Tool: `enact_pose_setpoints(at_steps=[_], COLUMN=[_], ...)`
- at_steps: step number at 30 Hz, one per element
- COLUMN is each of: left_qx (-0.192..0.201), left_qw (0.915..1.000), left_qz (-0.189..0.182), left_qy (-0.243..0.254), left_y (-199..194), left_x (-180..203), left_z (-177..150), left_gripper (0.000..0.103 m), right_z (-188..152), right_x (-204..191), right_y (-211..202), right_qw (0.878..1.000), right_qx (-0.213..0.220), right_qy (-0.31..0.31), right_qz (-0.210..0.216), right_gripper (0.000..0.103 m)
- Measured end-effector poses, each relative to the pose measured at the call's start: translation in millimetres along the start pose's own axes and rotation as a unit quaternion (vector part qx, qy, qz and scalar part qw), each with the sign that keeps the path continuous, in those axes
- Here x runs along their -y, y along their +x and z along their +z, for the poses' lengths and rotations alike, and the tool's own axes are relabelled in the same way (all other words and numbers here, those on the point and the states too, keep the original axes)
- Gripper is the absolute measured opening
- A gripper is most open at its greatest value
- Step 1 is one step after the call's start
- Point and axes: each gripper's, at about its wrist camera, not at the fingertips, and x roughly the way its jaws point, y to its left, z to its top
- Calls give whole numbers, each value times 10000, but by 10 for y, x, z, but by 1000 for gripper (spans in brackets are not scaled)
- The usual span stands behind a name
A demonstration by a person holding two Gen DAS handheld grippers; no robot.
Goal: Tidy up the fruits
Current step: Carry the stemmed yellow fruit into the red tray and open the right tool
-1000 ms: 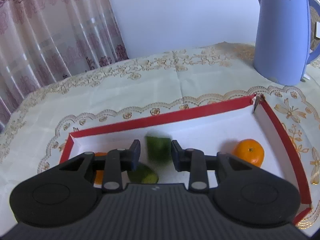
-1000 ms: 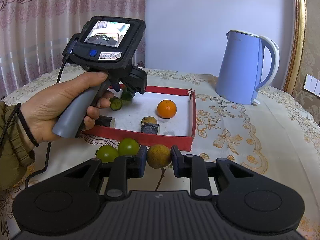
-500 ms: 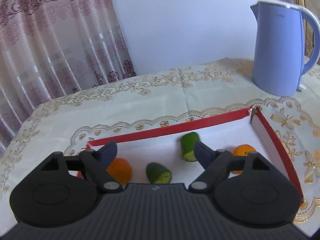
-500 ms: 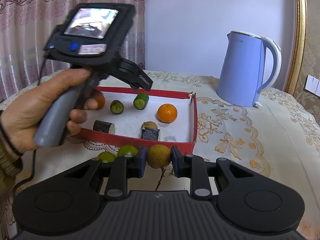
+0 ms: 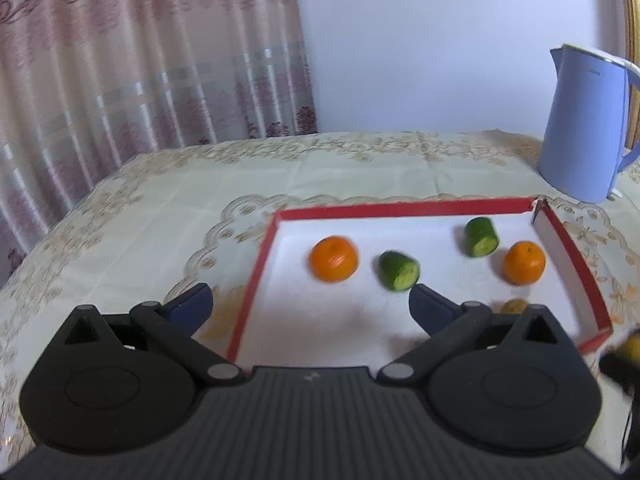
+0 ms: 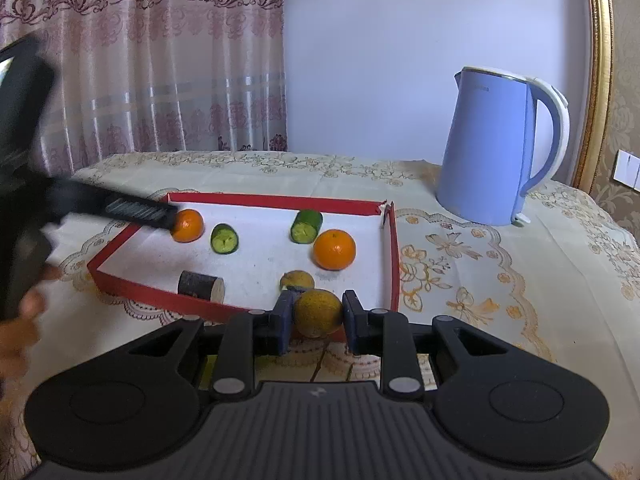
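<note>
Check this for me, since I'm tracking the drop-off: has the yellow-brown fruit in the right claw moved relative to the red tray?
Yes. The yellow-brown fruit, clamped in the right claw, has come forward to the red tray, now overlapping its near wall.

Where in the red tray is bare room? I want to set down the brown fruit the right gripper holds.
Bare floor lies mid-tray, between the left cucumber piece, dark log and yellowish fruit. Crowded: around the right orange by the right wall. The right gripper grips the brown fruit.
</note>
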Motion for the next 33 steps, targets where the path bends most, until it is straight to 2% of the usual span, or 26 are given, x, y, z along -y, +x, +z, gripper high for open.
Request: enact_pose_setpoints(at_steps=[7,16,33], left_qx=[-16,-9,7], left_qw=[9998,9998,9999], left_qz=[2,67,89], left_qy=[-215,-161,-81], left_y=[-224,-398,-431], left_x=[-215,-324,-334], left_z=[-252,-456,-516], left_gripper=[103,103,103], right_z=[83,204,542], right_x=[53,44,-275], right_y=[183,420,997], right_qw=[9998,9996,9995], right_qx=[-52,-113,-302], right_qy=[165,242,-20], right_qz=[-62,-94,80], right_gripper=[25,25,25])
